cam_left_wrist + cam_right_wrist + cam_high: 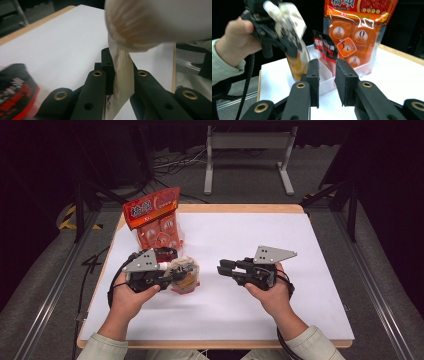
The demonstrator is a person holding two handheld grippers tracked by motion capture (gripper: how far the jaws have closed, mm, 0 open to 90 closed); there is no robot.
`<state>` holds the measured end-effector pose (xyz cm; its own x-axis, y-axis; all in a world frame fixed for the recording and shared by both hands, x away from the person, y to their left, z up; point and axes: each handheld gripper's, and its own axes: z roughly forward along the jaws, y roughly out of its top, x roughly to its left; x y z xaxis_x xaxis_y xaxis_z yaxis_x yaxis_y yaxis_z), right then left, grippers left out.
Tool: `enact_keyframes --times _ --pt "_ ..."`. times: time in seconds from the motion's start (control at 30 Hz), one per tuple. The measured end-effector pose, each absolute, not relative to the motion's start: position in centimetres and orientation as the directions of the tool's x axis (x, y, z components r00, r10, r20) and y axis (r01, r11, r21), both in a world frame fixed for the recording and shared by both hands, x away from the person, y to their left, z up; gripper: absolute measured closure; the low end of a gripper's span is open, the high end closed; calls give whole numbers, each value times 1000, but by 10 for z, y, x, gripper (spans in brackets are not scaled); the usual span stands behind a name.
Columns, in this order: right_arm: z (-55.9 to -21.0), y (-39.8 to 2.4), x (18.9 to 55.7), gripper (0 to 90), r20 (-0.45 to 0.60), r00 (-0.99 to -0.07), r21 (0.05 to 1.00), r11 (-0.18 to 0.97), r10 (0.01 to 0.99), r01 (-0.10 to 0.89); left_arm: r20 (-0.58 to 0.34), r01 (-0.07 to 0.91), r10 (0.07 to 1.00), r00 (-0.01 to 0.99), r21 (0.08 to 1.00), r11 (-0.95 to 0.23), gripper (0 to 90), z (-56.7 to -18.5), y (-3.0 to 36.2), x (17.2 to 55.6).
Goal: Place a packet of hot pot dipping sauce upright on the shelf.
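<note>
Left of centre in the high view, the left gripper (172, 272) is clamped on a small clear packet (186, 276) and holds it lifted just off the white table (280, 310). In the left gripper view the jaws pinch the packet's thin sealed edge (122, 75), while its bulging body fills the upper right of that frame, pale and blurred. The packet looks light and soft, a crinkly film pouch whose contents could shift, and the film is probably slippery. The flat sealed margin seems the best place to take hold, since squeezing the swollen middle could crush or burst it.

Right of centre in the high view, the right gripper (231, 267) points toward the packet, holding nothing, its jaws parted by a narrow gap in its own view. Beyond them stands a shallow clear tray (322, 75) holding a red and black sachet (325, 48) and a tall orange snack bag (155, 217), which stands at the upper left of the table.
</note>
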<state>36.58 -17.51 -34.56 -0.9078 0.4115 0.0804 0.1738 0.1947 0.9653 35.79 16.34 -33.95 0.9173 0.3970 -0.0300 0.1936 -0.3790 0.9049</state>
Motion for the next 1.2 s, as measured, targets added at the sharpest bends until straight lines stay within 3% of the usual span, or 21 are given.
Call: enact_keyframes --times 0.57,1.2 --pt "-355 -189 379 737 95 -874 941 242 477 235 -4 175 474 880 932 -318 857 -317 193 355" --pt "-354 -216 377 728 80 -833 936 246 548 252 62 177 569 820 918 -355 861 -322 213 368"
